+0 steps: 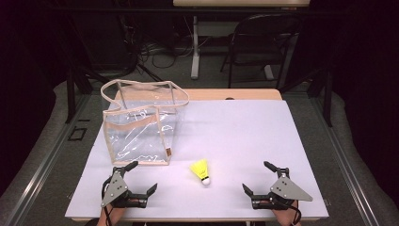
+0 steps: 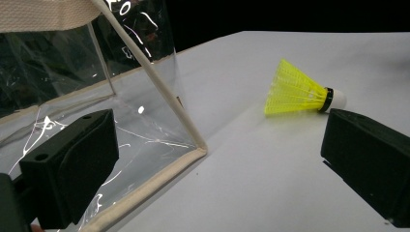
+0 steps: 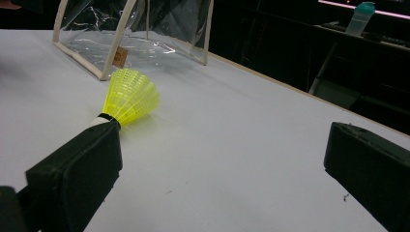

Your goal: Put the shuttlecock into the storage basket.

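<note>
The left gripper rests at the near left edge of the white table, jaws spread wide with nothing between them. Just ahead of it stands a clear plastic bag with cream trim, its near corner close beside the left jaw in the left gripper view. To this gripper's right and slightly ahead lies a yellow shuttlecock on its side, apart from both grippers. Farther right, the right gripper also gapes wide, holding nothing.
</note>
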